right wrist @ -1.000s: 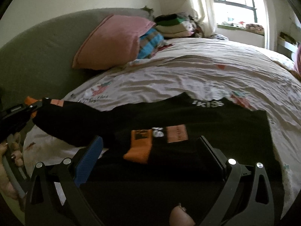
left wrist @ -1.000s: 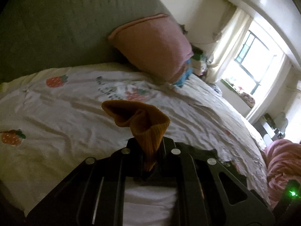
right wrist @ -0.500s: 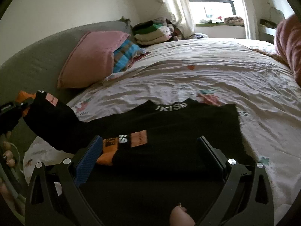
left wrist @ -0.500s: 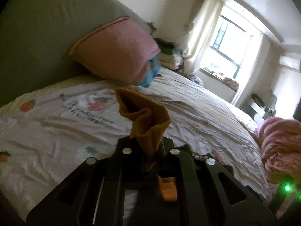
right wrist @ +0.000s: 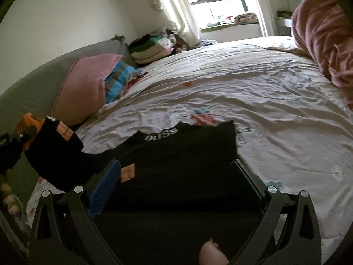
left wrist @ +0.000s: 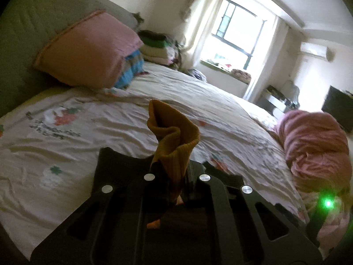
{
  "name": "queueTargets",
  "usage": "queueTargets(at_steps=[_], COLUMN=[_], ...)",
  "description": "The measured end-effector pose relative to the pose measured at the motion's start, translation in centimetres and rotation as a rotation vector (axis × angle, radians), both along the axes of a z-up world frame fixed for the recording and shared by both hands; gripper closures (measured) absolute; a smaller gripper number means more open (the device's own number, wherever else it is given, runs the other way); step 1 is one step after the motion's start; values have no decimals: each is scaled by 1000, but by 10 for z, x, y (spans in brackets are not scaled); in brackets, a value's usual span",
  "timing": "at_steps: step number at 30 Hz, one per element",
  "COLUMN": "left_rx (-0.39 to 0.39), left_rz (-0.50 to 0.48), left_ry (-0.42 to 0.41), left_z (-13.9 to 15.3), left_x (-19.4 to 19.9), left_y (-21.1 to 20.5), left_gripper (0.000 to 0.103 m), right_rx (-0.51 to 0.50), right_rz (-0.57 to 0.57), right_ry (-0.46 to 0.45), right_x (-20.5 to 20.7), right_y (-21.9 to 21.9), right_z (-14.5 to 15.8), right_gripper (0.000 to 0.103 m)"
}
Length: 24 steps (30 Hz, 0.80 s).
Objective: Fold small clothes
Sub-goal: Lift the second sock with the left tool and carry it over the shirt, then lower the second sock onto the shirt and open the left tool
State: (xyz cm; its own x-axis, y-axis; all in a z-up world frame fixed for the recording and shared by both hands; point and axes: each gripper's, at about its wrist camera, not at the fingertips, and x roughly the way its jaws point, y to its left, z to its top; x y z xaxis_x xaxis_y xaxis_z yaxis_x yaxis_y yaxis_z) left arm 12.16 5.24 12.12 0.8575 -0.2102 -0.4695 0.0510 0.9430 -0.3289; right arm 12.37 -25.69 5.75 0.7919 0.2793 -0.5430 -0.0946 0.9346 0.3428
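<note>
Bed: lying ahead of both claws, window beyond.
Black garment: spreading beneath the right claw, which is hovering spread, empty.
Orange cuff: left claw pinching it, swinging the sleeve inward over the last second; fold progressing.

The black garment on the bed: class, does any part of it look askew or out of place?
Yes. One orange-cuffed sleeve of the black garment is lifted off the bed sheet, pinched in the left claw, while the rest lies flat.
</note>
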Motion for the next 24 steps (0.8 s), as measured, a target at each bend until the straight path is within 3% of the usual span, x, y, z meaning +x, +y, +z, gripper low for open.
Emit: queueTargets(at_steps=[19,22,24], left_rx=[103,108,114], left_rz=[-231,-289,-332], left_ry=[198,223,249], left_z=[-83,-90,-97], left_x=[14,12,9], left_y=[-89,-102,-111], left_gripper=[100,94,75], right_rx=[19,18,21], right_rz=[-129,-150,-163], right_ry=[52,65,73], right_x=[-3,-3,-4], right_y=[-56,-62,-66], right_z=[-15,-16,-17], right_gripper=[5,5,5])
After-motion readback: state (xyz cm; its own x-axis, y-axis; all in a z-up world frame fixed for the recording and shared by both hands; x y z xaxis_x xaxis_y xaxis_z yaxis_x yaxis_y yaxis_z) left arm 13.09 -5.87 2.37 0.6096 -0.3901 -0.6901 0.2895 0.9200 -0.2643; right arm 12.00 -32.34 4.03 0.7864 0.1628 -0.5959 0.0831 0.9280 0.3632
